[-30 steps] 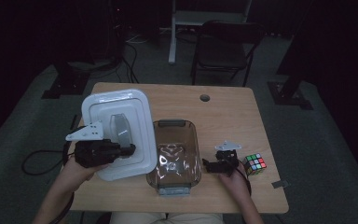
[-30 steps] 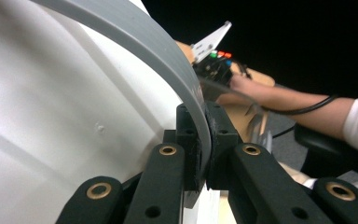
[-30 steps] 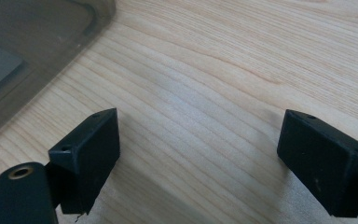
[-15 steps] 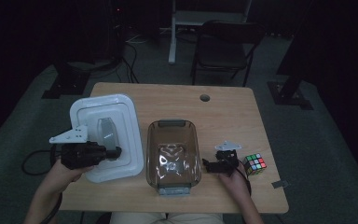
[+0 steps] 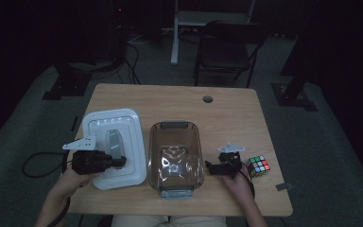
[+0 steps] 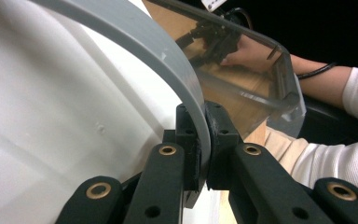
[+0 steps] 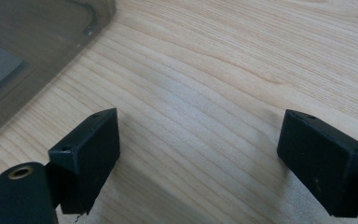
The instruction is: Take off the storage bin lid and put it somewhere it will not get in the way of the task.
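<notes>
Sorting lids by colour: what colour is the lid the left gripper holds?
White, with a grey rim; the lid shows best in the left gripper view.

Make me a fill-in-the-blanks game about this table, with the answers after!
1. The left gripper is shut on the rim of the white ____.
2. The clear box has ____ inside it.
3. The right gripper's fingers are ____, with bare table between them.
4. The colourful ____ sits just right of the right gripper.

Answers: lid; nothing; open; cube
</notes>
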Tool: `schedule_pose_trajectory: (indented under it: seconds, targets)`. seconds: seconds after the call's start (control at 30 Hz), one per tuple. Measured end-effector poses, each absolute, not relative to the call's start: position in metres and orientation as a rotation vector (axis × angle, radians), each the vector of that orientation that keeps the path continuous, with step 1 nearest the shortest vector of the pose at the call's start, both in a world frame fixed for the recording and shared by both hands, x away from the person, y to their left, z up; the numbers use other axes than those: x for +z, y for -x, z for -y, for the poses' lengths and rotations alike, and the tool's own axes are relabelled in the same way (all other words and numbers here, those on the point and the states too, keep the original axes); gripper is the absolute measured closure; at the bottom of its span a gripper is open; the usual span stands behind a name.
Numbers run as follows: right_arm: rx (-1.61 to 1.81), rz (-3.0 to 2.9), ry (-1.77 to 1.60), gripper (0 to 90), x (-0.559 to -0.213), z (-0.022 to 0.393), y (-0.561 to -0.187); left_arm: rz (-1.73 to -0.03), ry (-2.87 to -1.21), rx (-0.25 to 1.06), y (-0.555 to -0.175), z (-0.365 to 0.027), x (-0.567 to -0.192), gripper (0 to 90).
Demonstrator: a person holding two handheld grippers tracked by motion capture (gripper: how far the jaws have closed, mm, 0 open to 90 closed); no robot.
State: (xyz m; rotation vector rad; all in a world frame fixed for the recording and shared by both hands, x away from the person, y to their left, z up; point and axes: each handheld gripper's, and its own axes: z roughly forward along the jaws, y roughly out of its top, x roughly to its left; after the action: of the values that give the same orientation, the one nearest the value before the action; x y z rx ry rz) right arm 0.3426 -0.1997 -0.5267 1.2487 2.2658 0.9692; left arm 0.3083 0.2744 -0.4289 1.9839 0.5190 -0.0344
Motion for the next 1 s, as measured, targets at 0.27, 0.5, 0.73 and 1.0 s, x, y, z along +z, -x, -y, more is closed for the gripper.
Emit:
schedule_pose_trajectory:
  seconds: [0.27, 0.5, 0.73, 1.0]
  targets:
    - [0.969, -2.266, -1.25, 12.7, -0.527, 0.2, -0.343, -0.56, -2.009, -0.077, -0.321, -0.268, -0.46, 86.6]
    - [0.969, -2.266, -1.25, 12.7, -0.527, 0.2, -0.343, -0.565, -2.0, -0.131, -0.335, -0.265, -0.479, 86.2]
    - [0.969, -2.266, -1.25, 12.7, -0.527, 0.2, -0.343, -0.61, -2.001, -0.154, -0.35, -0.261, -0.488, 82.6]
    - [0.969, -2.266, -1.25, 12.7, -0.527, 0.2, -0.343, -0.681, -2.025, -0.154, -0.364, -0.258, -0.498, 76.7]
